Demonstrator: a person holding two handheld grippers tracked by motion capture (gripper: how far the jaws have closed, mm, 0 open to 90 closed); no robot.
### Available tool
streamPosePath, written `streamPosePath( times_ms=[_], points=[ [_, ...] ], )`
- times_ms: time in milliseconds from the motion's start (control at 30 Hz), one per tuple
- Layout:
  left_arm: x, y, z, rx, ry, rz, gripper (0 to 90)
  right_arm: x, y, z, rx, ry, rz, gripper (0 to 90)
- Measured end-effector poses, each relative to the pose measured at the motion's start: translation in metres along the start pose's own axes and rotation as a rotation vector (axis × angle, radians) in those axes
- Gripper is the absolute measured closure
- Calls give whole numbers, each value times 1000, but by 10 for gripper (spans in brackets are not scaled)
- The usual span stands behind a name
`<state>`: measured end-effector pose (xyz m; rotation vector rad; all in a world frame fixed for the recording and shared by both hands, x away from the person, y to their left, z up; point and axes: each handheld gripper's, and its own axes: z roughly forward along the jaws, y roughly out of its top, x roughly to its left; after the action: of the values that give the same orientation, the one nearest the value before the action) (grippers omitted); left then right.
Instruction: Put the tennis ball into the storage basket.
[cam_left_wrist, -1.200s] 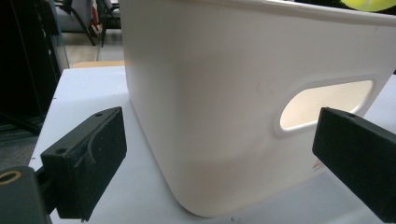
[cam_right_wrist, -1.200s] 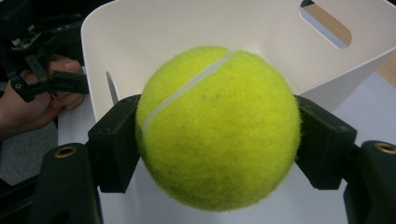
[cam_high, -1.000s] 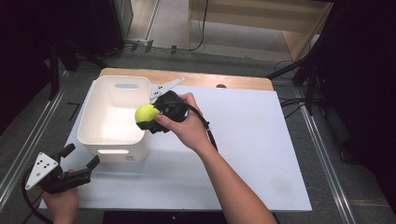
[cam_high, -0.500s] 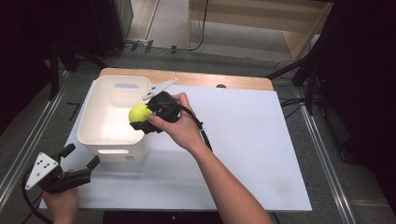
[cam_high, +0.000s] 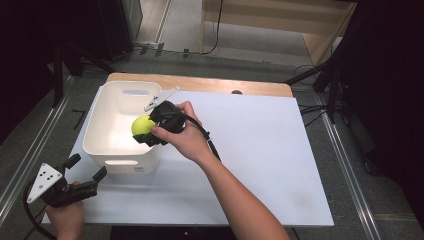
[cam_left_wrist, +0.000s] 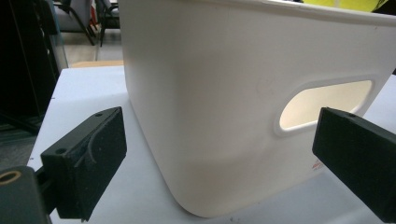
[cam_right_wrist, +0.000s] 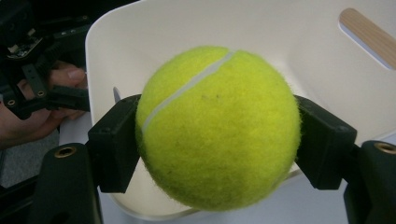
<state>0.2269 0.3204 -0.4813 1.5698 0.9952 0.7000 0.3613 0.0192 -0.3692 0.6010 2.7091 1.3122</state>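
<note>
Right claw pinches the ball, held over the bin interior, by its right wall. Left claw hangs spread, nothing between the jaws, below the bin's near corner.

Left gripper view: bin wall straight ahead, handle slot toward the right jaw.

Right gripper view: ball clamped from both sides (seam slanting), bin beyond it.

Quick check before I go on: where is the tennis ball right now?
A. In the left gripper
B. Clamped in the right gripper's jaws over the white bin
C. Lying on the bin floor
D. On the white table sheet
B: the right gripper jaws press both sides of the tennis ball above the white bin.
</note>
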Motion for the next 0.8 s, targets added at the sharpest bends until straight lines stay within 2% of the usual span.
streamPosePath(
  times_ms=[533,633,700,767,800],
  points=[
    [0,0,0,-3,-1,-3,29,4,-3,21,99,17,-44,234],
    [0,0,0,-4,-2,-3,29,4,-4,21,90,13,-51,212],
    [0,0,0,-4,-1,-3,28,6,-4,17,56,-17,-41,112],
    [-1,0,0,-4,-1,-3,29,6,-3,15,46,-24,-41,110],
    [-1,0,0,-3,-1,-3,28,7,-3,12,36,-45,-36,106]
  ],
)
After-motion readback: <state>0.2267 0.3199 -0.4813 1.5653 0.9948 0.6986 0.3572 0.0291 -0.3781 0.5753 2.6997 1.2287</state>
